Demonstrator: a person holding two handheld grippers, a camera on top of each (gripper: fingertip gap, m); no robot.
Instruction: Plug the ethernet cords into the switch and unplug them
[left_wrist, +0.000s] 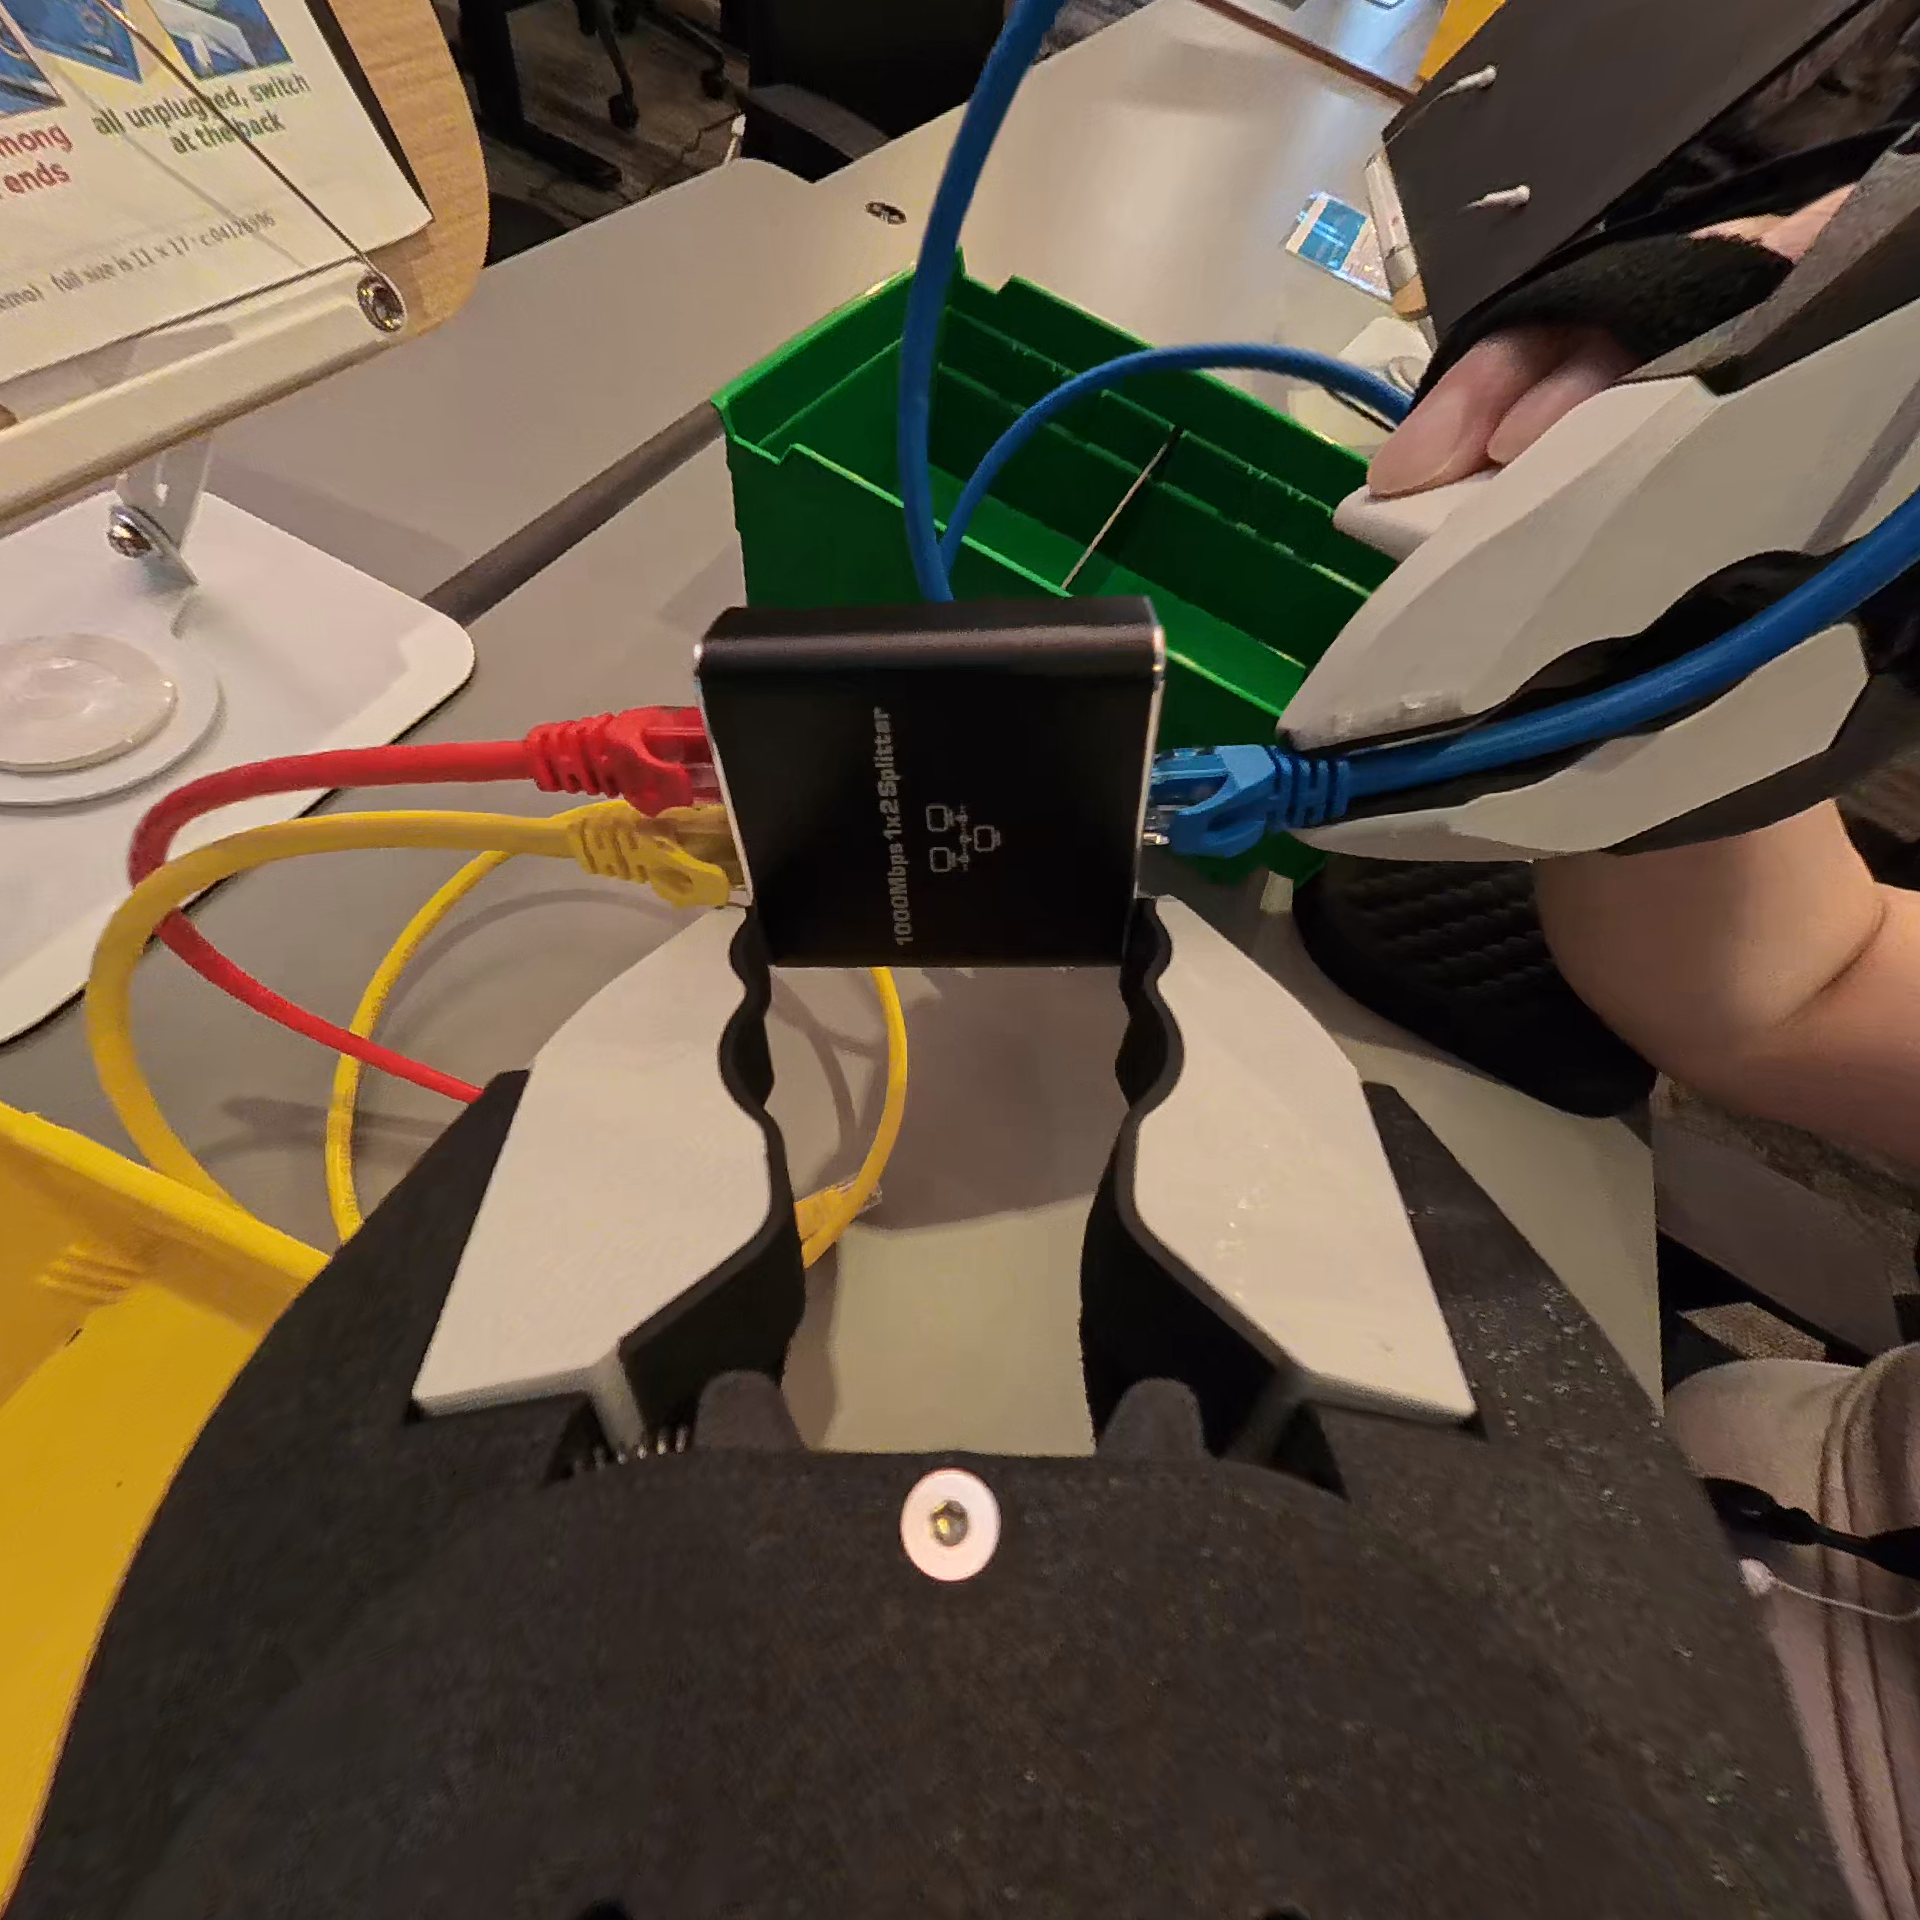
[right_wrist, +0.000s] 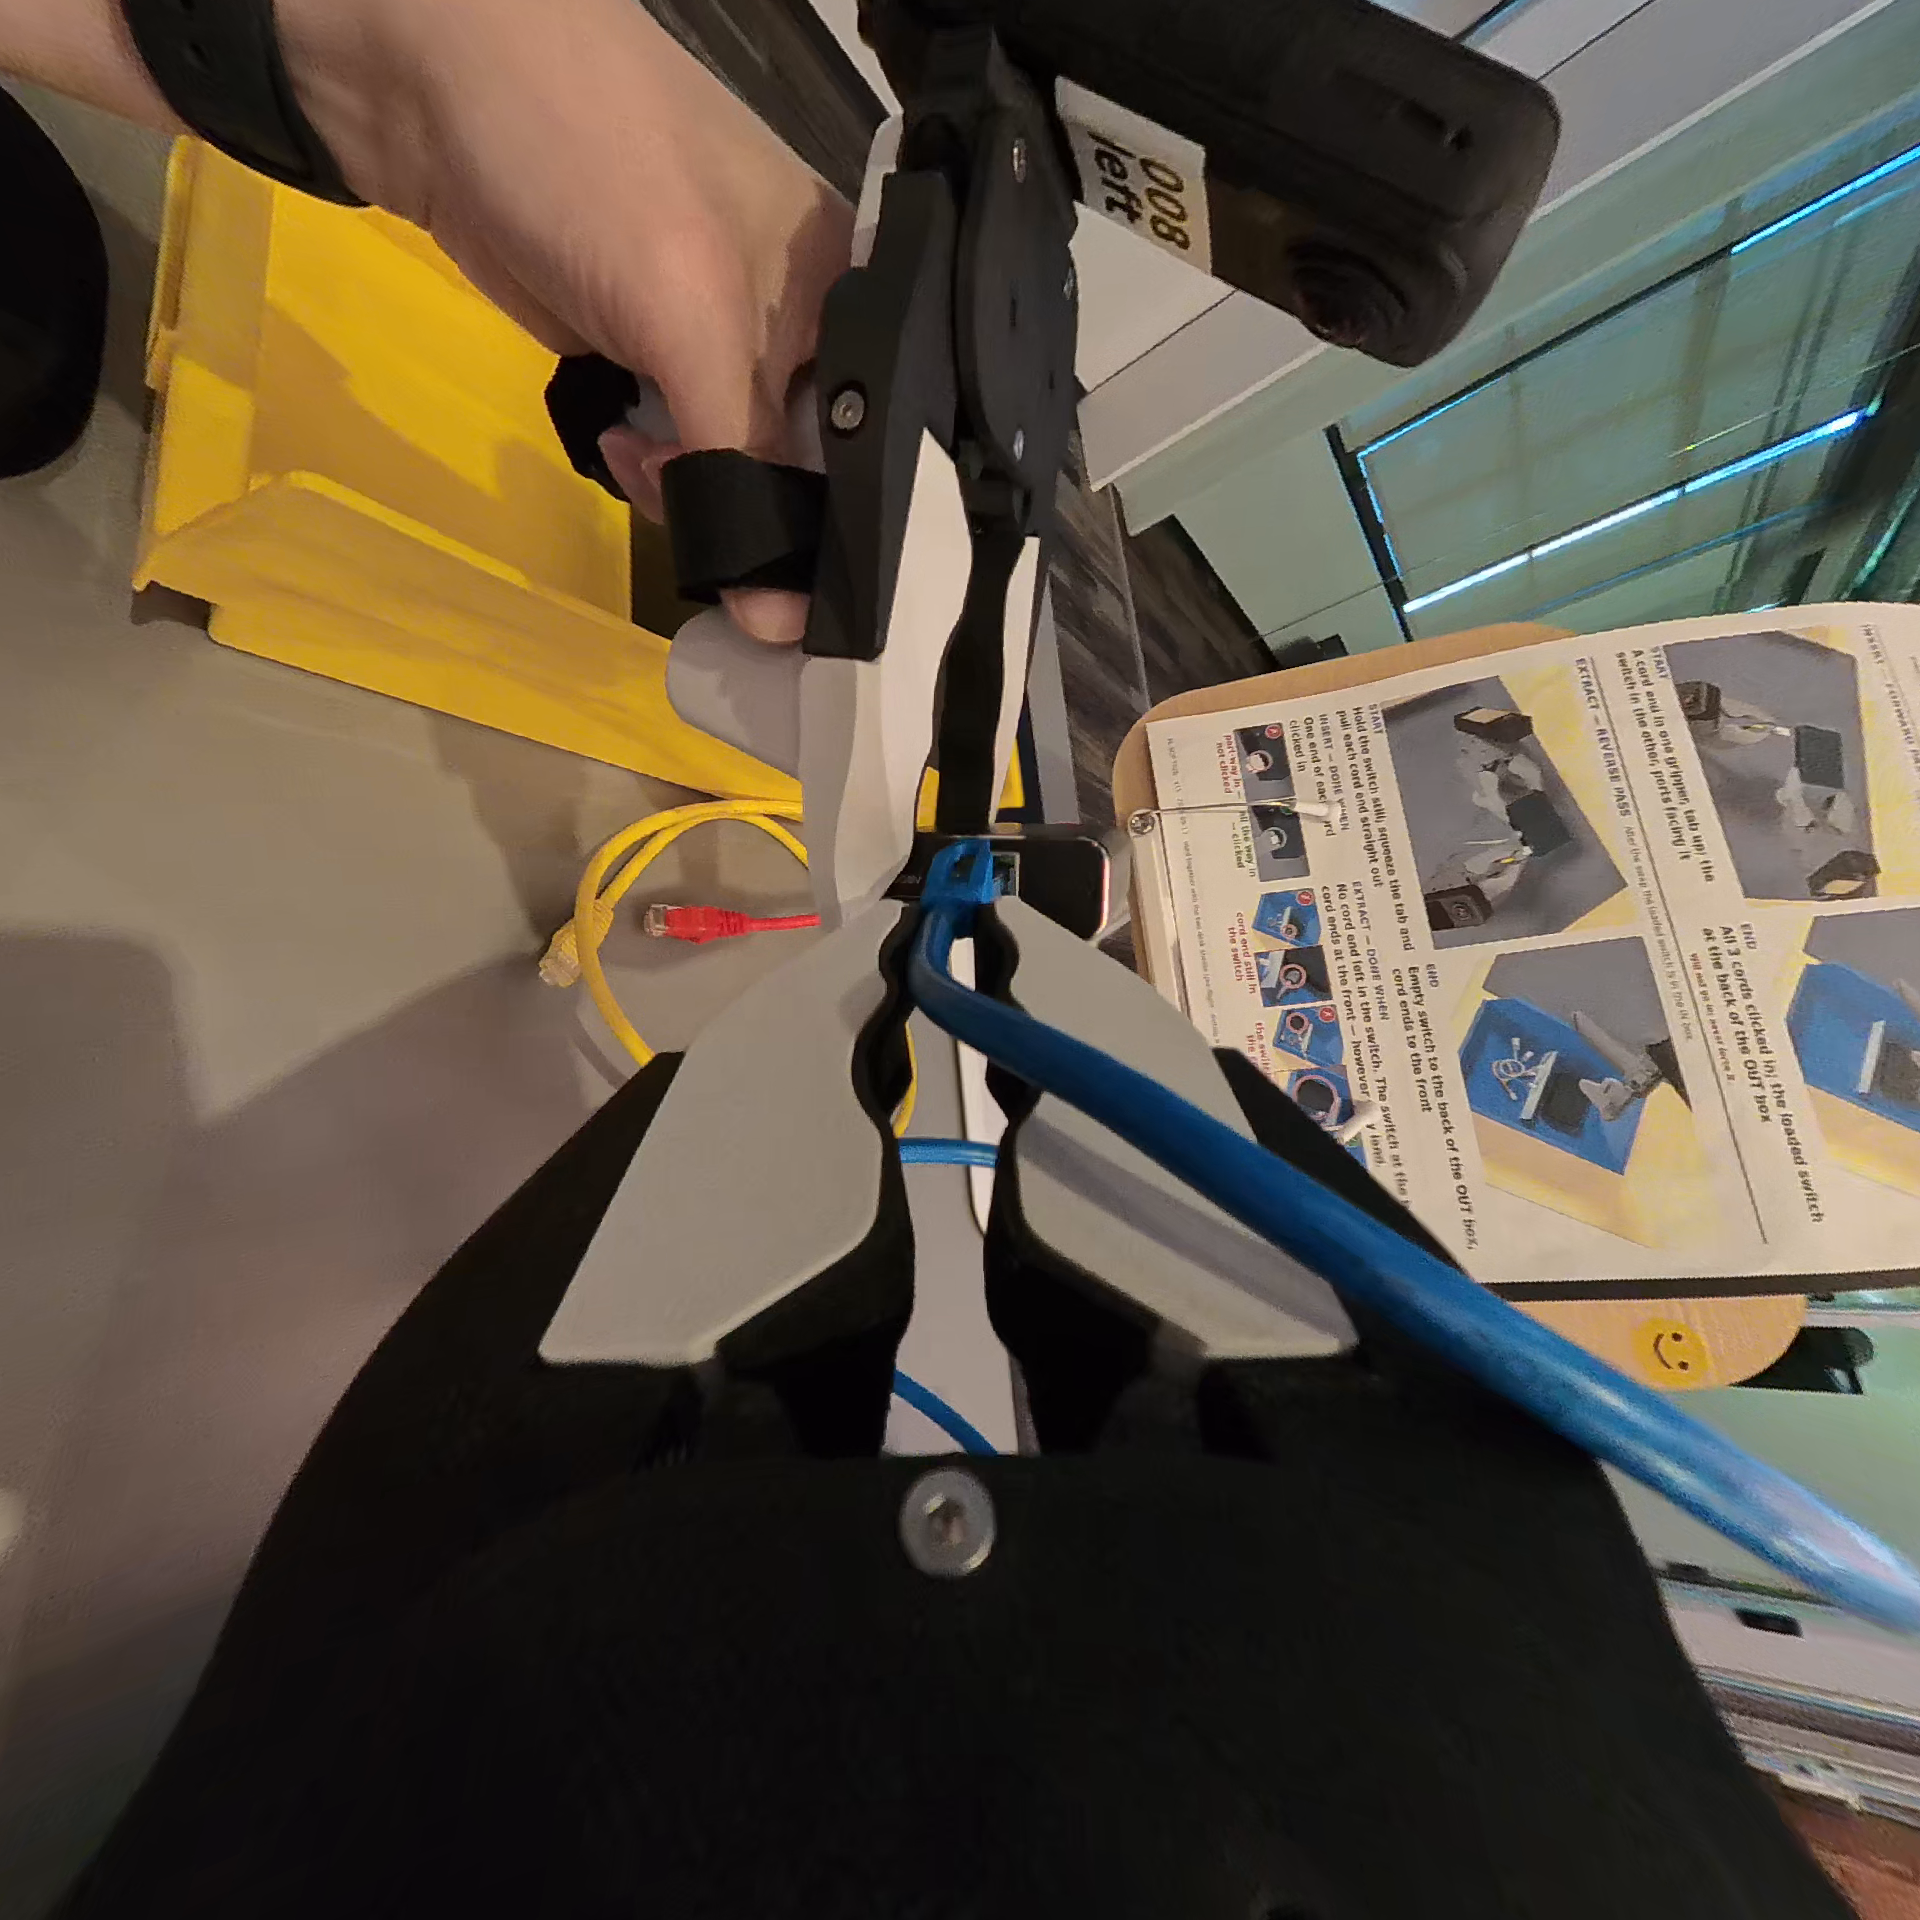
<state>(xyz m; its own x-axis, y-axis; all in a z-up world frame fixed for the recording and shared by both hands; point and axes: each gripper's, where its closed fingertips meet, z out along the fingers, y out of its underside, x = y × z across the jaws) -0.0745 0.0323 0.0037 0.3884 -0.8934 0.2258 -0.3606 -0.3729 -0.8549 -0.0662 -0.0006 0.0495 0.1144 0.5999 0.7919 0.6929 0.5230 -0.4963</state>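
In the left wrist view the left gripper (left_wrist: 940, 940) fingers clamp the black switch (left_wrist: 930, 779) above the worktop (left_wrist: 582, 416), red cord (left_wrist: 613, 750) and yellow cord (left_wrist: 634, 847) plugged in, while in the right wrist view the right gripper (right_wrist: 948, 940) fingers pinch the blue cord (right_wrist: 1195, 1143) at the switch's port.

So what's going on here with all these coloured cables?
A person is working two handheld grippers. The left gripper clamps a small black box-shaped network switch above the grey table. A red cable and a yellow cable sit in one side. The right gripper pinches a blue cable at the opposite port; whether it is fully in, I can't tell.
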